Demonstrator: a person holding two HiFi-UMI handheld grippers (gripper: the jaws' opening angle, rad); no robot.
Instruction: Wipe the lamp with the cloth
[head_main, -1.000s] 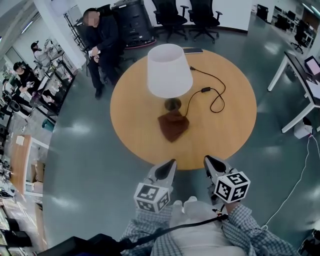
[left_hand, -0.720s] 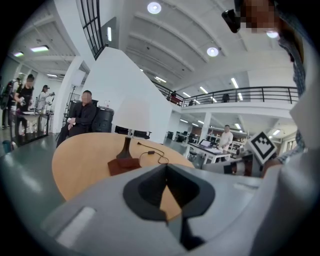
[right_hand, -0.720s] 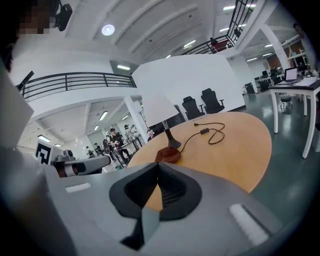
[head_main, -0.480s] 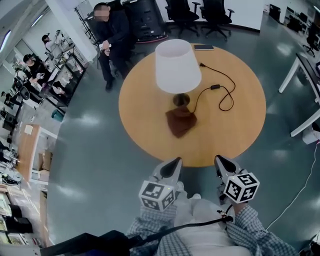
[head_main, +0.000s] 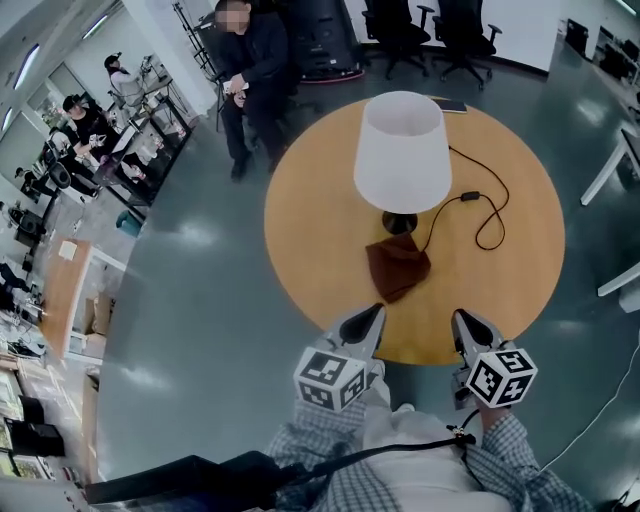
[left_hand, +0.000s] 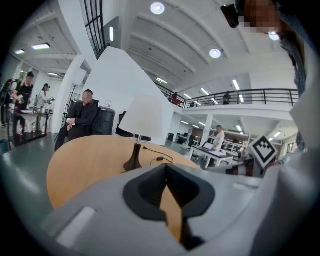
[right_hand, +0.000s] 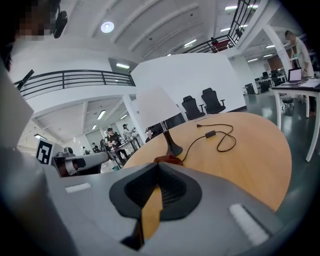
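Lamp (head_main: 401, 150): one, upright on one round desk (head_main: 320, 230), one brown cloth (head_main: 397, 268) lying against its base. Left hand-held gripper (head_main: 374, 313) and right hand-held gripper (head_main: 462, 319), two in all, hover at the desk's near edge, jaws together.

Round wooden table (head_main: 320, 220) is seen at centre. Black cord (head_main: 482, 212) is looped on its right side, phone (head_main: 450, 105) laid at far edge. Person in dark clothes (head_main: 255, 70) is seated far left, office chairs (head_main: 400, 35) parked beyond.
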